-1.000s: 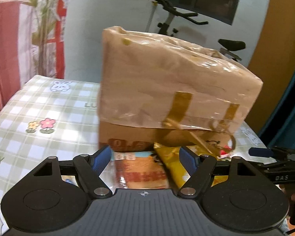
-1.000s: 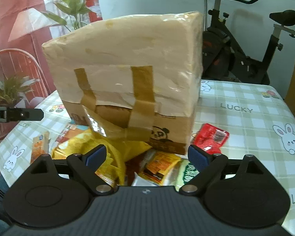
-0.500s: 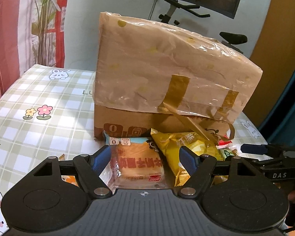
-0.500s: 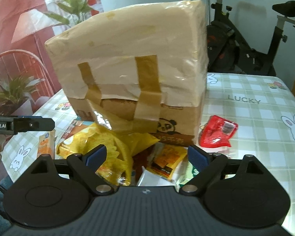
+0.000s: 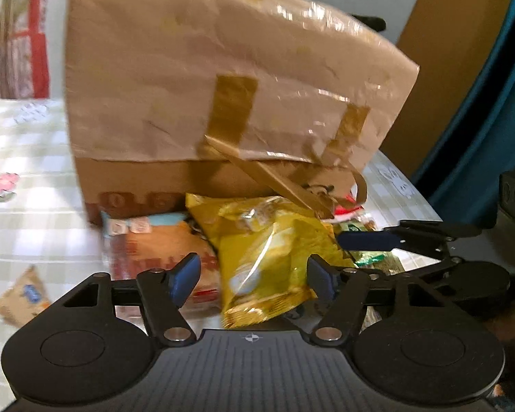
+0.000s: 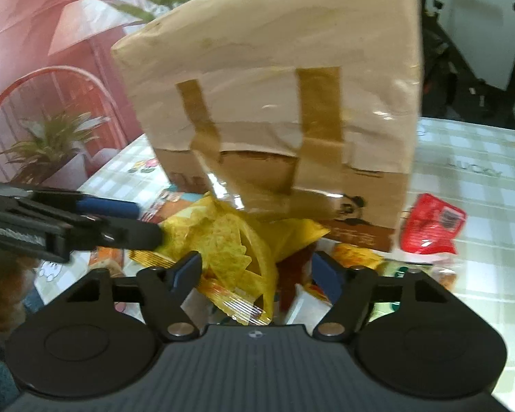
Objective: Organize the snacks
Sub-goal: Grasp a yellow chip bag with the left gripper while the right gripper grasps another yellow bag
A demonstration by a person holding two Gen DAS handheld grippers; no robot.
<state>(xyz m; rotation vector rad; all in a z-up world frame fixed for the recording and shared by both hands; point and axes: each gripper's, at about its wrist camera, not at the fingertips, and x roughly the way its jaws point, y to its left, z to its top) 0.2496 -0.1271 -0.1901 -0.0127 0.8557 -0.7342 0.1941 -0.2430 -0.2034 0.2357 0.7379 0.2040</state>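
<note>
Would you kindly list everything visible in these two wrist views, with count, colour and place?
cardboard box: one, brown, taped and film-wrapped, standing on the table behind the snacks
yellow snack bag: one, yellow, in front of the box, between the left gripper's fingers
orange snack packet: one, orange with a blue top, left of the yellow bag
red packet: one, red, on the table right of the box
small tan packet: one, tan, lying apart at the left
tablecloth: one, green-white check
exercise bike: one, black, behind the table
left gripper: black with blue pads, jaws closing, not yet pressing
right gripper: same colours, jaws closing over the snack pile
</note>
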